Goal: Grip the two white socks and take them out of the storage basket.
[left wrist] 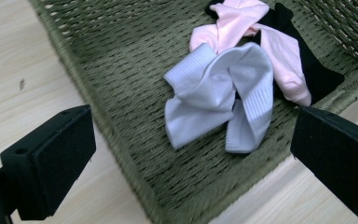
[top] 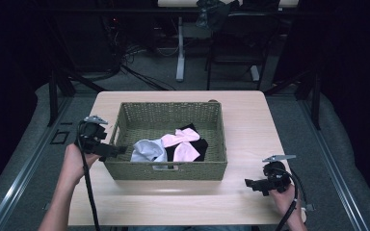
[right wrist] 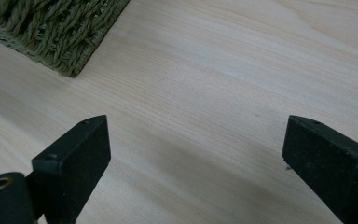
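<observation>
the left gripper [top: 118,151] hovers at the left wall of the woven basket [top: 171,111], jaws spread wide and grasping nothing. in the left gripper view the white socks [left wrist: 219,91] lie crumpled on the basket floor between those jaws but farther off, no contact. the pink socks [left wrist: 254,35] sit just behind them, draped over a black sock [left wrist: 319,77], all bunched toward the basket's near right part. the right gripper [top: 251,184] hangs over bare table [right wrist: 223,84] near the basket's front right corner, jaws wide apart too, nothing in them.
</observation>
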Tool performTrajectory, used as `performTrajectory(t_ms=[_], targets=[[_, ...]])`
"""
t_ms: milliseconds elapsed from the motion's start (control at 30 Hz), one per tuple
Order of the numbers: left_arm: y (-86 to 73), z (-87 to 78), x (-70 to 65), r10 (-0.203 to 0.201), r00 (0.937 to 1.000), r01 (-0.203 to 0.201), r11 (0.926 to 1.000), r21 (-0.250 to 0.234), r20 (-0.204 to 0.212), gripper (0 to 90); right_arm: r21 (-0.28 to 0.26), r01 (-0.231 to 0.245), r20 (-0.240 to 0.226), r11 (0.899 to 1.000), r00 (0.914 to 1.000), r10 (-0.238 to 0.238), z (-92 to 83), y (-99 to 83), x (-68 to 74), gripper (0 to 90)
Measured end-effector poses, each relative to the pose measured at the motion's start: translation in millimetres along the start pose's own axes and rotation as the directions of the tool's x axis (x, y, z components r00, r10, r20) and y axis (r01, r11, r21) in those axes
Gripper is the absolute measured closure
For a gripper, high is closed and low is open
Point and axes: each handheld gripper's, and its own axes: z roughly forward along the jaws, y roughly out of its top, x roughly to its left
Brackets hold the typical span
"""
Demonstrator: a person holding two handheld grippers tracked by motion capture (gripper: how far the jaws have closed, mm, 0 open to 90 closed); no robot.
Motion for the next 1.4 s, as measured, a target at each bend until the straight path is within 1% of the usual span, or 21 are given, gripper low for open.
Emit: performTrajectory(t_ms=[167, 267, 300, 433, 600, 633, 700, 767, 800, 833, 867, 900, 967, 1033, 1100, 1200, 1267, 1300, 1333, 1367, 1400], targets=[[20.0, 18.2, -7.9, 0.040, 0.9991, -0.041, 0.9982, 0.044, 0.015, 0.2, 0.001, 0.000, 0.001, 1.000, 1.0000, 0.000, 0.2, 0.0, -0.6, 7.1], [25.3, 23.5, -11.0, 0.054, 0.9984, -0.054, 0.9969, 0.057, 0.017, 0.2, -0.005, -0.006, 0.003, 1.000, 1.0000, 0.006, 0.2, -0.2, -0.6, 7.2], [31.3, 30.2, -14.8, 0.067, 0.9975, -0.068, 0.9953, 0.068, 0.023, 0.2, -0.007, -0.008, -0.001, 1.000, 1.0000, 0.008, 0.0, -0.2, -1.0, 7.2], [39.8, 42.2, -19.5, 0.089, 0.9953, -0.092, 0.9907, 0.100, 0.039, 3.2, -0.007, -0.008, -0.002, 1.000, 1.0000, 0.008, 0.0, 0.0, -1.2, 7.2], [45.1, 56.9, -23.7, 0.107, 0.9934, -0.111, 0.9838, 0.140, 0.041, 14.7, -0.007, -0.006, -0.005, 1.000, 1.0000, 0.006, -0.7, 0.0, -2.1, 7.2], [47.1, 64.7, -25.6, 0.111, 0.9934, -0.115, 0.9798, 0.164, 0.030, 16.3, -0.009, -0.009, -0.005, 1.000, 0.9999, 0.008, -0.6, 0.0, -2.6, 7.2], [48.5, 70.7, -26.4, 0.117, 0.9928, -0.120, 0.9759, 0.182, 0.027, 19.8, -0.011, -0.009, -0.007, 1.000, 0.9999, 0.009, -0.6, 0.1, -2.2, 7.2], [49.3, 76.8, -27.6, 0.125, 0.9919, -0.127, 0.9691, 0.211, 0.022, 25.1, -0.008, -0.006, -0.006, 1.000, 1.0000, 0.006, -0.7, 0.2, -2.0, 7.2], [49.3, 79.2, -28.3, 0.124, 0.9920, -0.126, 0.9679, 0.217, 0.024, 27.4, -0.007, -0.006, -0.006, 1.000, 1.0000, 0.006, -0.6, 0.3, -1.9, 7.2], [49.4, 82.6, -29.3, 0.128, 0.9913, -0.131, 0.9631, 0.235, 0.031, 32.1, -0.007, -0.006, -0.005, 1.000, 1.0000, 0.006, -0.5, 0.3, -1.8, 7.2], [49.4, 82.6, -29.3, 0.128, 0.9913, -0.131, 0.9631, 0.235, 0.031, 34.5, -0.007, -0.006, -0.005, 1.000, 1.0000, 0.006, -0.5, 0.3, -1.8, 7.2], [49.4, 87.7, -31.3, 0.127, 0.9919, -0.125, 0.9595, 0.252, 0.008, 37.4, -0.007, -0.006, -0.005, 1.000, 1.0000, 0.006, -0.5, 0.3, -1.8, 7.3], [50.0, 92.3, -32.8, 0.140, 0.9902, -0.135, 0.9508, 0.279, 0.001, 43.7, -0.007, -0.007, -0.005, 1.000, 1.0000, 0.007, -0.4, 0.4, -1.8, 7.3], [50.3, 96.5, -34.2, 0.141, 0.9899, -0.132, 0.9486, 0.288, -0.013, 51.2, -0.007, -0.007, -0.002, 1.000, 1.0000, 0.007, -0.2, 0.4, -1.8, 7.3], [50.4, 97.8, -33.6, 0.117, 0.9931, -0.111, 0.9573, 0.267, -0.007, 58.4, -0.008, -0.008, -0.001, 1.000, 1.0000, 0.008, -0.1, 0.3, -1.9, 7.3], [51.1, 98.8, -33.2, 0.112, 0.9936, -0.106, 0.9599, 0.260, -0.011, 67.9, -0.009, -0.009, -0.003, 1.000, 1.0000, 0.009, -0.2, 0.2, -2.3, 7.3], [51.5, 98.8, -33.7, 0.116, 0.9932, -0.108, 0.9626, 0.249, -0.016, 78.3, -0.009, -0.010, -0.003, 1.000, 0.9999, 0.010, -0.2, 0.2, -3.0, 7.3], [51.8, 98.1, -35.3, 0.110, 0.9936, -0.101, 0.9660, 0.238, -0.024, 81.3, -0.009, -0.011, -0.003, 1.000, 0.9999, 0.011, 0.0, 0.2, -3.1, 7.3], [51.8, 98.1, -35.3, 0.110, 0.9936, -0.101, 0.9660, 0.238, -0.024, 83.6, -0.009, -0.011, -0.003, 1.000, 0.9999, 0.011, 0.0, 0.2, -3.1, 7.3], [52.6, 96.9, -35.6, 0.112, 0.9936, -0.105, 0.9656, 0.238, -0.015, 83.6, -0.008, -0.009, -0.006, 1.000, 0.9999, 0.009, 0.0, 0.3, -3.3, 7.4], [53.0, 96.4, -35.6, 0.106, 0.9943, -0.102, 0.9693, 0.224, -0.008, 85.8, -0.010, -0.010, -0.002, 1.000, 0.9999, 0.010, 0.0, 0.3, -3.0, 7.4]])
